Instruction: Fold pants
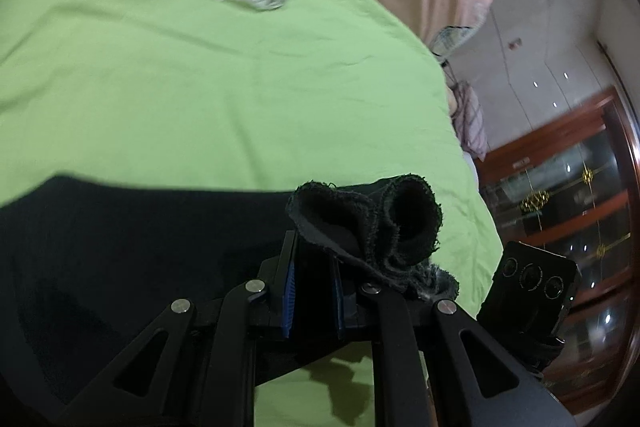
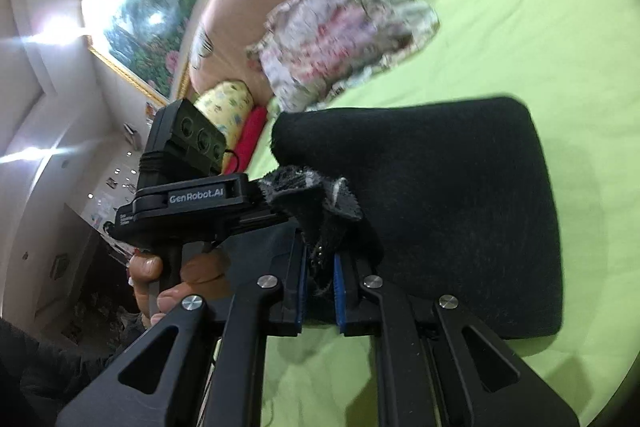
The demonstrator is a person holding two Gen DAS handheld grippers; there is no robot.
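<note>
The left gripper pinches a frayed hem of the black pants, the cloth bunching up just above its pads. The right gripper is likewise pressed together on a ragged hem, which sticks up ahead of it. Beyond and to the right of the right gripper, the rest of the pants lies as a thick, flat, already doubled slab on the green bed. Holding both leg ends at once probably lets the person carry them together, so the fold lands straight and even. The left gripper sits just left of the right one, held in a hand. A floral cloth lies well beyond.
</note>
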